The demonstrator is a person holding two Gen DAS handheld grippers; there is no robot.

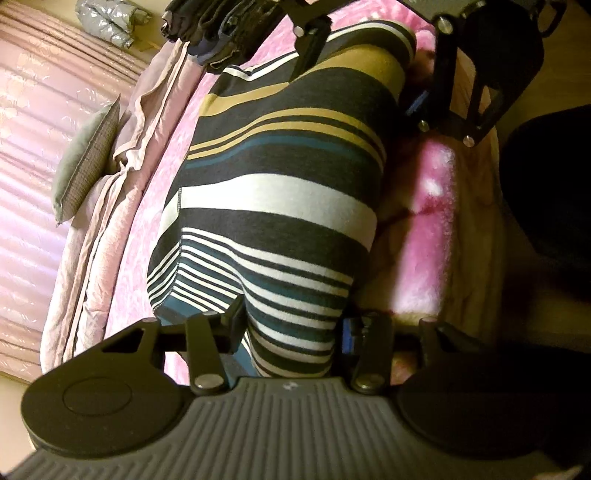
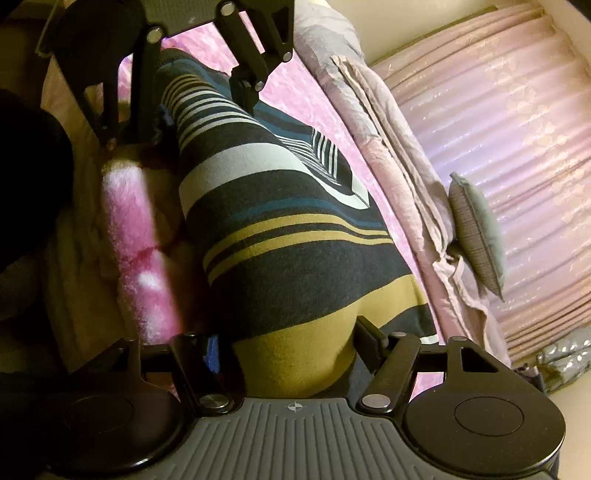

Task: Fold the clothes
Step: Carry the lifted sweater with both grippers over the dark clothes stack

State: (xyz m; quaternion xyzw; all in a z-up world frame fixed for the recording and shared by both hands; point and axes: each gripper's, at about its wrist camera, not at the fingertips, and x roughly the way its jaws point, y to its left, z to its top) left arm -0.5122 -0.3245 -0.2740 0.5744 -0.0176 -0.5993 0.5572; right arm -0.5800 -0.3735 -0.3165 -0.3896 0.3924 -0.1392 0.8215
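A striped garment (image 1: 280, 177) in black, white, teal and tan lies lengthwise on a pink fleece blanket (image 1: 147, 258). It is stretched between my two grippers. In the left wrist view my left gripper (image 1: 291, 325) is shut on the narrow-striped end, with the fabric bunched between its fingers. My right gripper (image 1: 365, 66) holds the far tan end. In the right wrist view my right gripper (image 2: 291, 343) pinches the tan band of the garment (image 2: 288, 236), and my left gripper (image 2: 203, 107) grips the far striped end. A folded-over flap shows beside the garment.
Folded lilac bedding (image 1: 147, 110) and a grey pillow (image 1: 88, 162) lie along the blanket's far side against a pink ribbed cover (image 1: 37, 110). A pile of dark clothes (image 1: 207, 33) and a silver puffy jacket (image 1: 107, 18) sit beyond. A dark shape (image 1: 546, 177) borders the near side.
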